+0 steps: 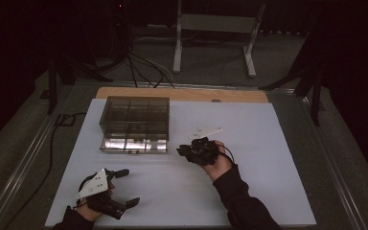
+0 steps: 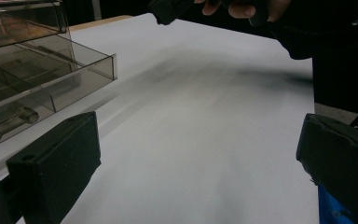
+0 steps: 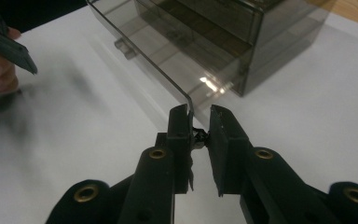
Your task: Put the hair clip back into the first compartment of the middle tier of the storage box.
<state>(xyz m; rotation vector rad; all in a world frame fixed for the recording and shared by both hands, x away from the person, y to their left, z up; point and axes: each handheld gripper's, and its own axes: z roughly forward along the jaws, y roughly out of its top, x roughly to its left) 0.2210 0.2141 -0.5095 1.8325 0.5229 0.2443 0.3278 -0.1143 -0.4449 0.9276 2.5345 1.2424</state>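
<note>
The right tool (image 3: 199,116) is closest to the camera in the right gripper view. Its two black jaws are nearly together, and the thin front corner of a clear drawer (image 3: 168,70) sits between them. The drawer sticks out of a see-through box (image 1: 135,123) that stands toward the back left of the white tabletop (image 1: 249,191). It looks like the tool is pulling the drawer open.

The left tool (image 1: 109,190) rests near the front left edge of the tabletop. Its jaws are wide apart and hold nothing.

The grip is only on a thin corner, so the drawer could slip out. A hard pull could also drag the whole box along, because nothing holds it back. If the drawer comes out too far, it could drop, and the small shiny things (image 2: 9,122) in it could roll away.

The room around is dark. Cables (image 1: 141,64) and a metal stand (image 1: 215,33) are on the grey floor behind.
</note>
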